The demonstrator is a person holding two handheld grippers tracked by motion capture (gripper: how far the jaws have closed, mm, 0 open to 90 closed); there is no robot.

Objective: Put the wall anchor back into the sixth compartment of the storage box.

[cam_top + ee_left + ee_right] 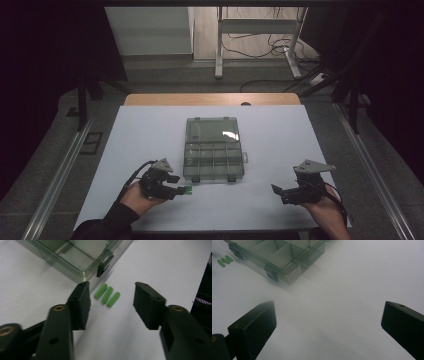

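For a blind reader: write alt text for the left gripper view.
Three small green plugs lie side by side on the white table, between the left gripper's two open black fingers, untouched. Behind them sits a corner of a clear compartment box with a black latch.

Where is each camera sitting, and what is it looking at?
High view: above the table, looking down on the clear plastic compartment box; both forearms and claws show.
Left gripper view: on the left claw, facing three small green plastic pegs.
Right gripper view: on the right claw, facing bare white table.
All share the box and pegs.
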